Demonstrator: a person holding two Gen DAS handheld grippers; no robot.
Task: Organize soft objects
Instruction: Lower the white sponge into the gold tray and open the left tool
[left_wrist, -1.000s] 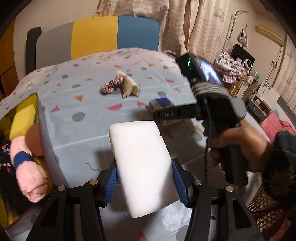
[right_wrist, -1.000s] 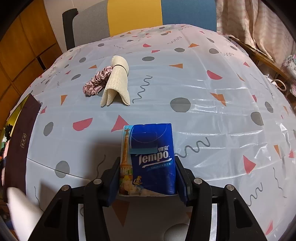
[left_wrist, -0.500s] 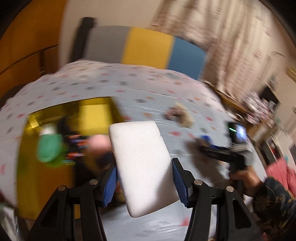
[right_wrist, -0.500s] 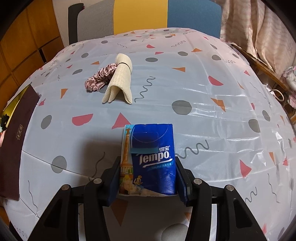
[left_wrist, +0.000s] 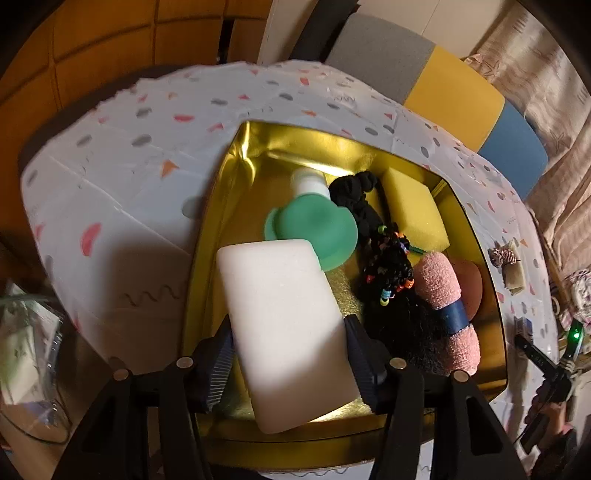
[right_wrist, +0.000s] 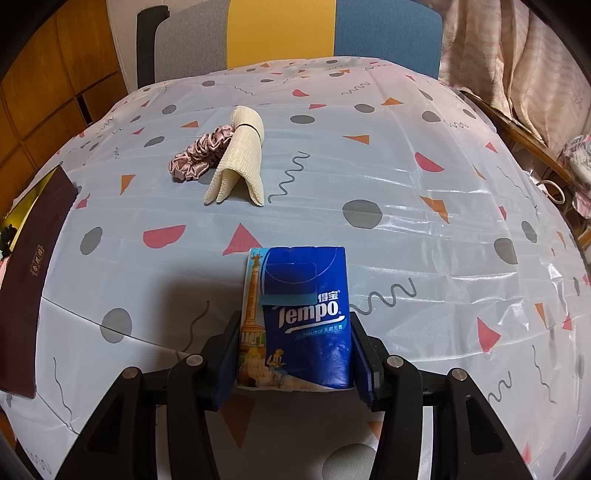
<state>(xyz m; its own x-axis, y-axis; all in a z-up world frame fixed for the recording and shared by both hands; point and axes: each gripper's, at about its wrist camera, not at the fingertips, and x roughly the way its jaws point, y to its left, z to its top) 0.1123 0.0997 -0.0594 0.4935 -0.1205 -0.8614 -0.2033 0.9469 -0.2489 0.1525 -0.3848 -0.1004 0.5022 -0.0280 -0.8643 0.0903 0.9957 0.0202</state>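
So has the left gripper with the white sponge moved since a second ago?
Yes. The left gripper, with the white sponge between its just-opening jaws, swung from over the tablecloth to above the gold box.

A blue tissue pack (right_wrist: 301, 321) at lower centre of the right wrist view reads "Tempo" and "Neutral" beside Chinese characters, while a small gold label on the dark box lid (right_wrist: 27, 280) at left stays illegible.

A patterned tablecloth (right_wrist: 424, 192) is covering the table. A grey, yellow and blue chair back (right_wrist: 295, 33) is standing behind it, beige curtains (right_wrist: 517, 66) are hanging at right, and clear plastic packaging (left_wrist: 26, 343) is lying beside the table.
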